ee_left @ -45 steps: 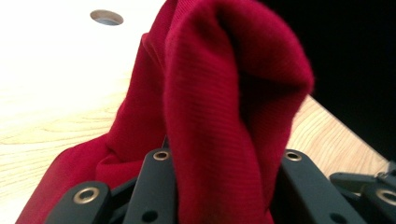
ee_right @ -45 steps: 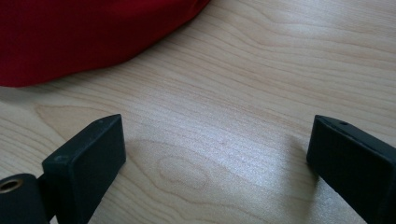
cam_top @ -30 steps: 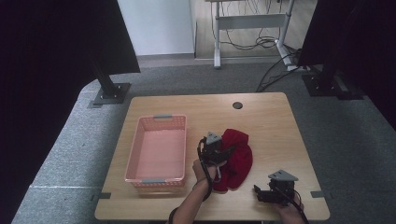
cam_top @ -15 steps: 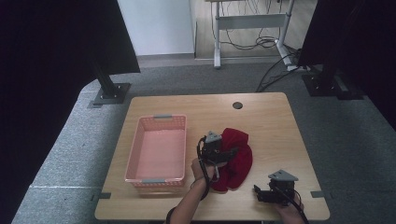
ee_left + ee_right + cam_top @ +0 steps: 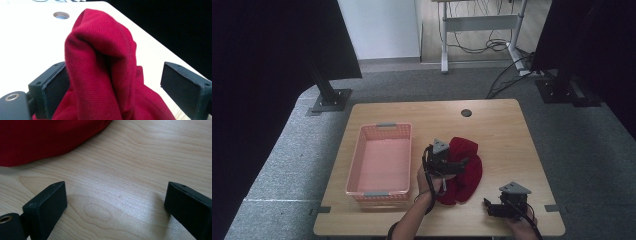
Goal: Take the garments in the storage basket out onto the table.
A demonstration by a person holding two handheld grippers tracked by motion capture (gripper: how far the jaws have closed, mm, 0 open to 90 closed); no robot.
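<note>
A crumpled red cloth (image 5: pixel 467 172) lies on the wooden table (image 5: pixel 502 135), right of centre. My left gripper (image 5: pixel 463 163) is over the cloth's left part, pointing right. In the left gripper view a raised fold of the cloth (image 5: pixel 105 62) stands between the jaws, which have just been opening. The fold leans by the left pad (image 5: pixel 56 87) and is well apart from the right pad (image 5: pixel 180 85). My right gripper (image 5: pixel 490 207) rests near the front edge, open over bare wood (image 5: pixel 115 192), with the cloth's edge (image 5: pixel 45 137) ahead of it.
An empty pink plastic basket (image 5: pixel 357 165) stands on the left half of the table, close to my left hand. A round cable hole (image 5: pixel 466 112) sits near the far edge. Black stands and a desk frame with cables are on the floor beyond.
</note>
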